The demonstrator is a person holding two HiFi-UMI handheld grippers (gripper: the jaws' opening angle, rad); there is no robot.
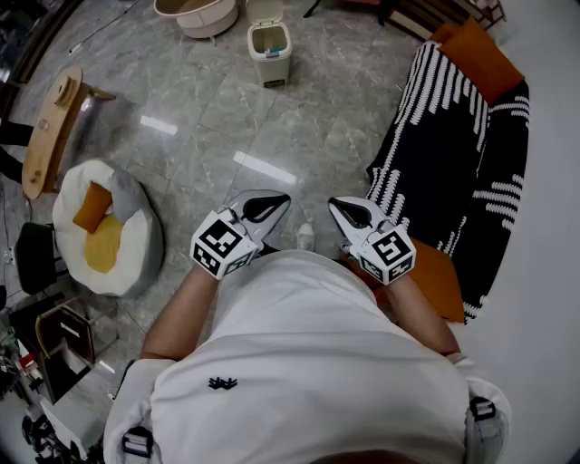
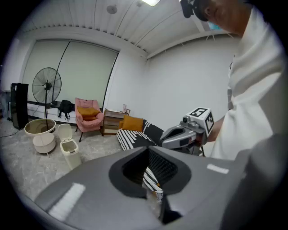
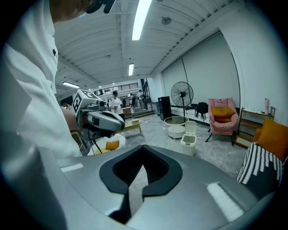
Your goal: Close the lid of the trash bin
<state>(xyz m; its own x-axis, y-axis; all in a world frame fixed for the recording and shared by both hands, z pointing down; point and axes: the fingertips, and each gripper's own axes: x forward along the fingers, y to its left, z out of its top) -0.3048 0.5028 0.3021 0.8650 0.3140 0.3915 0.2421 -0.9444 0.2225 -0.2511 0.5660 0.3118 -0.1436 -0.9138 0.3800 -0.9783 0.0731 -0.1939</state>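
– Far across the grey stone floor, what stands there?
– One small cream trash bin [image 1: 270,50], its lid raised upright at the back. The inside looks pale, and I cannot tell whether anything lies in it. Just beside it sits one round cream basin [image 1: 198,14], partly cut off by the picture's edge.
– Where are the tools?
– Well apart from the bin, close to the person's white shirt [image 1: 308,362]. There are two, the left gripper [image 1: 272,204] and the right gripper [image 1: 344,210], side by side and pointing toward the bin. Each gripper's own view shows its dark jaws pressed together at the tips, with nothing between them.
– Any writing?
– Each gripper carries one cube with black-and-white square markers, which are patterns and not words. A small dark emblem on the shirt is too small to read.
– What else?
– One white bean bag [image 1: 127,263] at the left holds one orange cushion [image 1: 92,207] and one yellow cushion [image 1: 101,245]. One black-and-white striped sofa [image 1: 453,154] at the right carries an orange pillow [image 1: 480,54] at its far end. One pink armchair [image 2: 88,119] and one standing fan [image 2: 46,87] are near the far window.
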